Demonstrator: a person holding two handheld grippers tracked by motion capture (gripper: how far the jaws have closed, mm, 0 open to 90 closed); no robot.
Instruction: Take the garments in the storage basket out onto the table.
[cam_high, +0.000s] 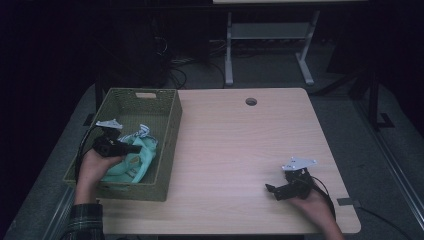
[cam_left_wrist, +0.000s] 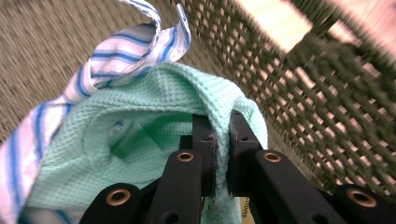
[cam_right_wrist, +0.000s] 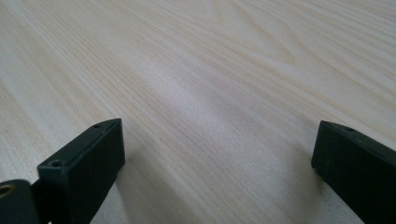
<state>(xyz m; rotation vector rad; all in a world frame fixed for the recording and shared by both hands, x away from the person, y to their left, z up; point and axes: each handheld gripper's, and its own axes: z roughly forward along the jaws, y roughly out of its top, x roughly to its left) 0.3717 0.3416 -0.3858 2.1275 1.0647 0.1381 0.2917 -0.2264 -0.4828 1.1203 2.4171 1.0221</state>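
- The mint-green waffle-weave cloth (cam_left_wrist: 140, 140) lies in a heap inside the green woven basket (cam_high: 170, 125), at the end of it nearest you, towards its right-hand wall.
- In the left gripper view, a fold of that cloth runs up between the two black jaws, which are pressed together on it.
- A white cloth with blue stripes (cam_left_wrist: 121, 51) sits against the mint one, curling up above it and trailing down its left edge in that same view; in the high view it peeks out at the far side of the heap.
- Your left gripper (cam_high: 131, 148) reaches into the basket from its left side, your left hand (cam_high: 95, 165) wrapped round its body.
- The basket stands at the left edge of the pale wooden table (cam_high: 240, 145), with a handle slot in its far wall.
- Your right gripper (cam_high: 272, 191) rests low over the near right part of the table, well apart from the basket, held by your right hand (cam_high: 312, 205).
- Its jaws are spread wide, with bare wood between them.
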